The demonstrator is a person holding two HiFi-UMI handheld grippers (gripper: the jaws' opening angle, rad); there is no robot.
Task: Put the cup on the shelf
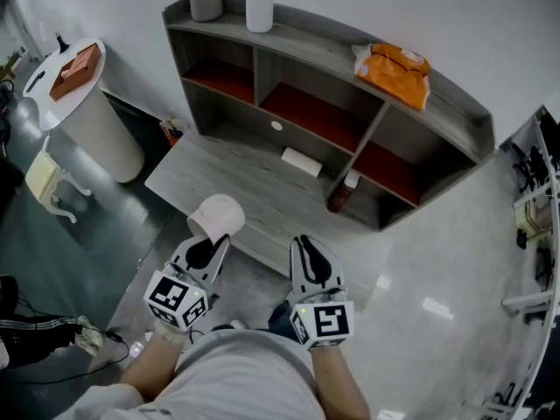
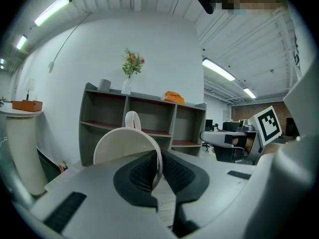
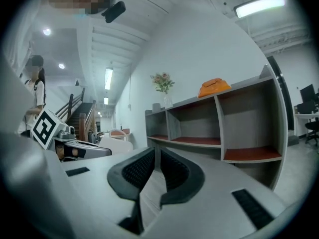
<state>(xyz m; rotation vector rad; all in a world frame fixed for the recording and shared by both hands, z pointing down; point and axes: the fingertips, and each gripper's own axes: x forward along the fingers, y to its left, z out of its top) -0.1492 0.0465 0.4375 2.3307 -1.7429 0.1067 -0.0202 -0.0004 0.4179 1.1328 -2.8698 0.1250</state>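
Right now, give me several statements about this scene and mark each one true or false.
1. The left gripper grips the white ceramic cup by its rim. True.
2. The right gripper holds a bottle. False: nothing is between its jaws.
3. The crumpled orange bag lies on top of the grey wooden shelf unit. True.
4. The white vase with flowers stands on a round side table. False: it stands on the shelf unit's top board.

White cup (image 1: 219, 215) in left hand-held gripper (image 1: 210, 245), in front of grey shelf (image 1: 308, 40).
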